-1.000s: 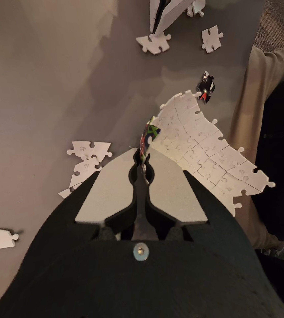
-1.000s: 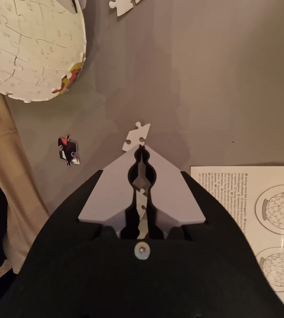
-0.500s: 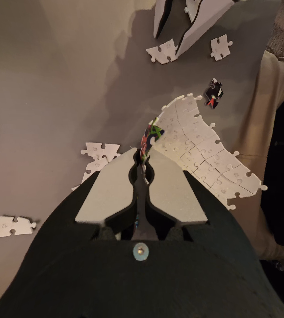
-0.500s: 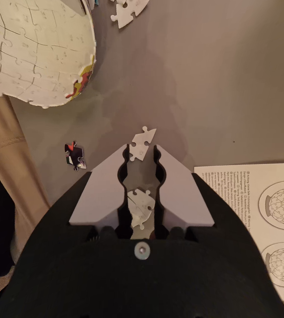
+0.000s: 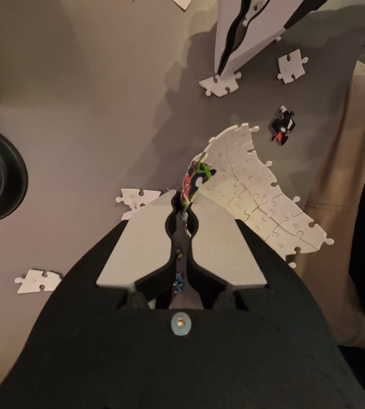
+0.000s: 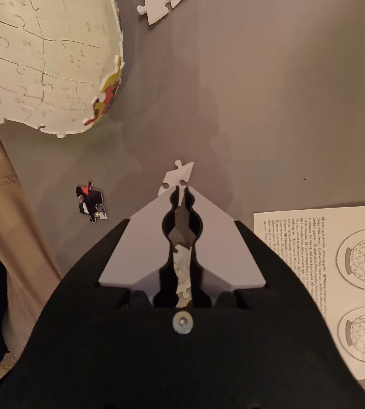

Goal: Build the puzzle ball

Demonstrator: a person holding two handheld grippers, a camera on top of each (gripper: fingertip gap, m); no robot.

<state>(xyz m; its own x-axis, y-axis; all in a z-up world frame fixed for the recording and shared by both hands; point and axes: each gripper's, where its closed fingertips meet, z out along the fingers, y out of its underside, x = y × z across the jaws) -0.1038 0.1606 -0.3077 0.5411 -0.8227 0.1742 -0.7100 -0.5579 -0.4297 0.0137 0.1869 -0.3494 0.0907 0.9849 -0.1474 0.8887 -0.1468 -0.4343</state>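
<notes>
Jaws pinched on both sides! Left gripper clamps the half-built puzzle ball by its rim, steadying it above the grey table: a curved shell, white backs showing, colour outside. Right gripper nips a loose white piece at the far middle, likely the next to go in.

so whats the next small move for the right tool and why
Probably lift the white puzzle piece clear of the table: the right tool looks shut on its near edge, while the left tool holds the partly built puzzle ball up, ready to receive it.
</notes>
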